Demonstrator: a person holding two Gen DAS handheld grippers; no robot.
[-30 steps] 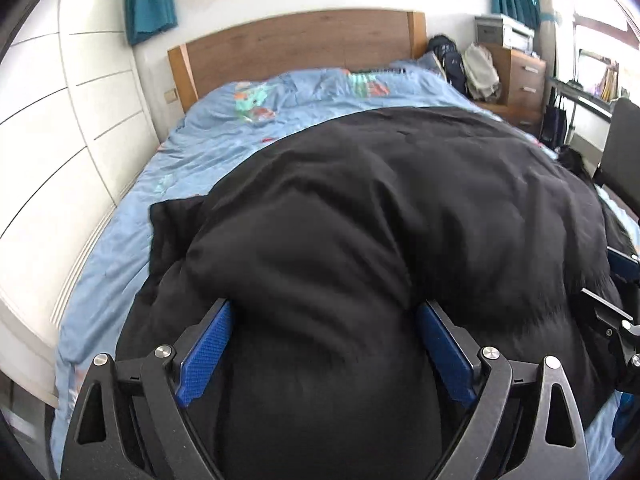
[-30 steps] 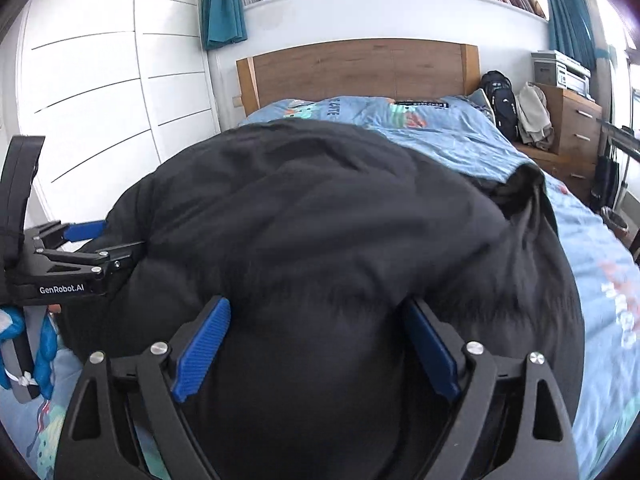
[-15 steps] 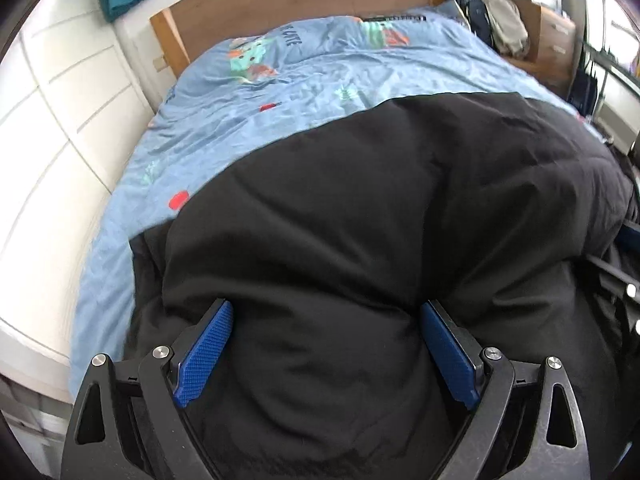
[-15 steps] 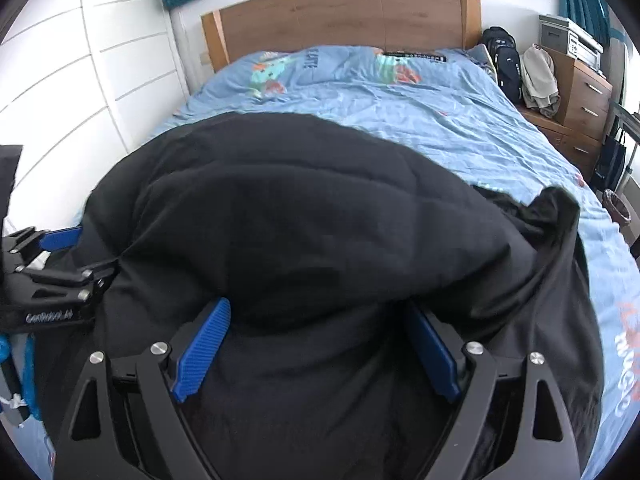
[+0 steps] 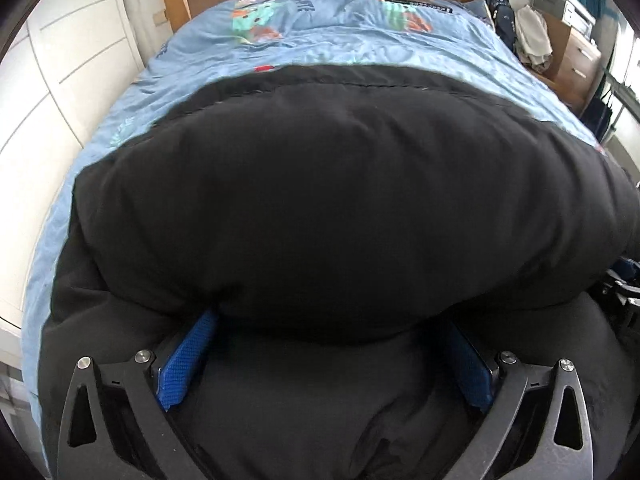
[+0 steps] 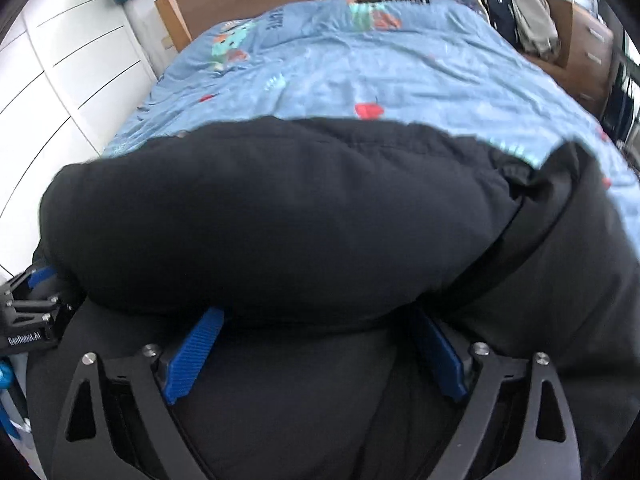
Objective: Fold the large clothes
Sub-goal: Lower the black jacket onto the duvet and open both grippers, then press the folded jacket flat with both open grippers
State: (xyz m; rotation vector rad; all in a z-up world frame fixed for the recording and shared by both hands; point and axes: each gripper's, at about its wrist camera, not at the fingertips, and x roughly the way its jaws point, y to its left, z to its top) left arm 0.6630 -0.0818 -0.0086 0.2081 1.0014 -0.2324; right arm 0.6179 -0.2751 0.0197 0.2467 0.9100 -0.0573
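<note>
Coat (image 5: pixel 340 208) lies folded, long axis crosswise on bed (image 5: pixel 360 44).

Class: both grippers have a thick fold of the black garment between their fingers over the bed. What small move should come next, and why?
Probably draw both grippers back. The left gripper and right gripper jaws are opening around the black garment, whose folded half already lies on the blue bedspread, so the fold looks laid.

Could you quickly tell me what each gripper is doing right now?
Left gripper: jaws opening, black padded coat bulging between them.
Right gripper: jaws opening, same coat between them.
</note>
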